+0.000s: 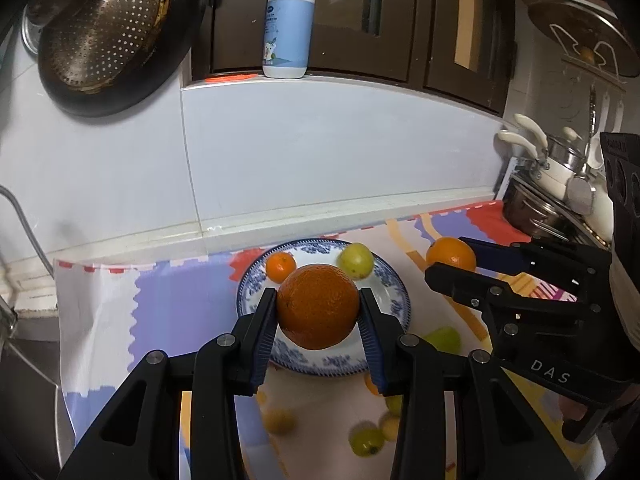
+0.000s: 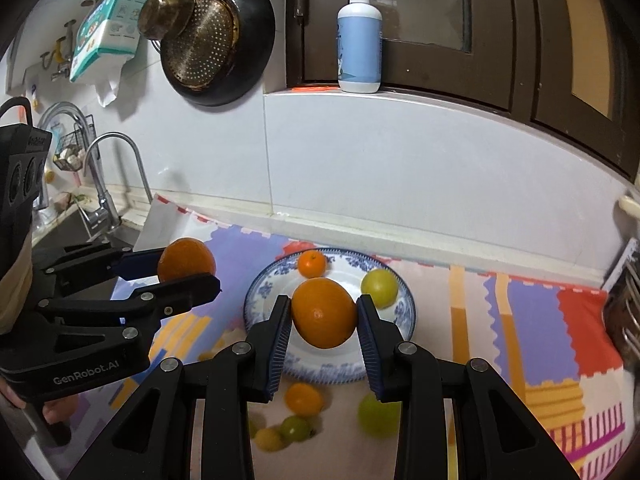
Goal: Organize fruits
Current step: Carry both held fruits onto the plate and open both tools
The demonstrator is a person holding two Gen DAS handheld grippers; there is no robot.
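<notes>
I have an orange in each tool. My left gripper point(image 1: 318, 312) pinches a large, dark orange point(image 1: 318, 311) at the centre of the left view, held above the blue-patterned plate point(image 1: 396, 292). My right gripper point(image 2: 323, 314) pinches a lighter orange point(image 2: 324, 313) over the same plate point(image 2: 256, 296) in the right view. From above I cannot tell how far either fruit hangs off the dish.

On the plate lie a small tangerine point(image 2: 312, 263) toward its far rim and a green fruit point(image 2: 379, 289) at its right side. I judge the step in hand to be setting both oranges down, and the way to do it well is one at a time: lower each into the bare near part of the dish, spread the jaws only once the fruit rests there, and keep clear of the tangerine so nothing rolls. More fruit, green point(image 2: 378, 414), orange and yellow, waits low in the frame on the mat point(image 2: 532, 308), nearer me than the plate.

The mat is a bright patchwork of purple, red and yellow over a counter against a white tiled wall. A soap bottle point(image 2: 359, 40) stands on the ledge at top centre, a strainer point(image 2: 204, 44) hangs at upper left, and a tap point(image 2: 106, 184) is at the left edge.
</notes>
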